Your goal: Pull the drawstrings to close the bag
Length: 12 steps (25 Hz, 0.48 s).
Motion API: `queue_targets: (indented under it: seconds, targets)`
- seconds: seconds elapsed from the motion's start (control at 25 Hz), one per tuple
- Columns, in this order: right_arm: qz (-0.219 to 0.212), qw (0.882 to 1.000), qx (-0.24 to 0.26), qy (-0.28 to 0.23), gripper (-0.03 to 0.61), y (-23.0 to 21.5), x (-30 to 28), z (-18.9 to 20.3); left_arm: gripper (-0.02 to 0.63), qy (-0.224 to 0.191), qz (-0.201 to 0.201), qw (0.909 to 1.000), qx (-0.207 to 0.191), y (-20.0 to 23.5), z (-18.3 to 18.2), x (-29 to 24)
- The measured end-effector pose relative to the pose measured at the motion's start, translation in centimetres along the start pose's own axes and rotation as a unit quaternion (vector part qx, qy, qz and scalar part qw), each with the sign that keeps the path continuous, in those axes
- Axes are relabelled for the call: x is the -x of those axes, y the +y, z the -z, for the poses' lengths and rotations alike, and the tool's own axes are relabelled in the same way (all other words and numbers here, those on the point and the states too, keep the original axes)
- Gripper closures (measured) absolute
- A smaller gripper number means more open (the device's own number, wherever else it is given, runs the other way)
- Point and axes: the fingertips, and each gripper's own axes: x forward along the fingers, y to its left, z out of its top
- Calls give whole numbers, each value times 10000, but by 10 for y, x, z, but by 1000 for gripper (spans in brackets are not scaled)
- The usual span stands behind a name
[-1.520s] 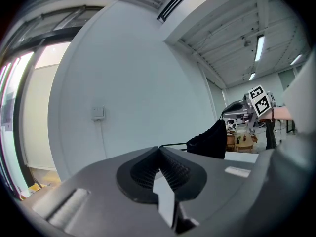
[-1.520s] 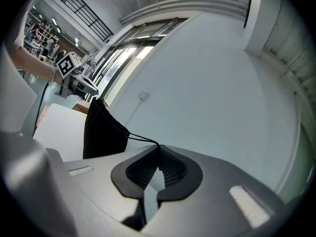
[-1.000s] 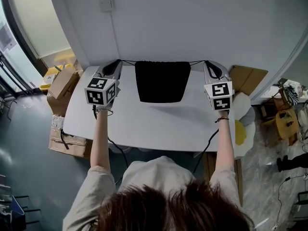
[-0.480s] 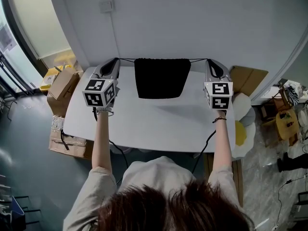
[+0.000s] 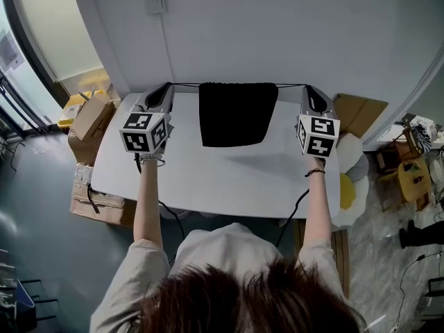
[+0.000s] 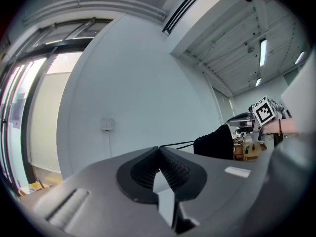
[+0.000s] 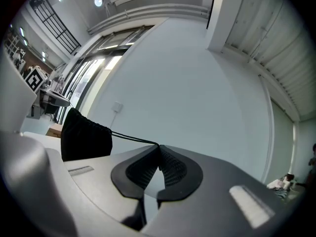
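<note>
Head view: black bag (image 5: 238,114) top centre, over far edge of desk (image 5: 208,179), mouth gathered. Left tool (image 5: 169,87) and right tool (image 5: 306,88) flank it.

Left gripper view: left tool clenched on left drawstring (image 6: 177,144), which runs right to bag.

Right gripper view: right tool clenched on right drawstring (image 7: 131,138), which runs left to bag.

Judgement: pull outward evenly and level; thin cord may slip from tips.

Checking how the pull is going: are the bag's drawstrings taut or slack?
Taut. The drawstrings run straight from the black bag's top corners into the left gripper and right gripper, both shut on them.
</note>
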Motion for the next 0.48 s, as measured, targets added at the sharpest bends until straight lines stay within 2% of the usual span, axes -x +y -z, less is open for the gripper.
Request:
queue_targets:
  seconds: [0.48]
  targets:
    - [401, 9989, -217, 111, 558, -13, 2, 10, 612, 31, -166, 9999, -31, 3, 3, 4]
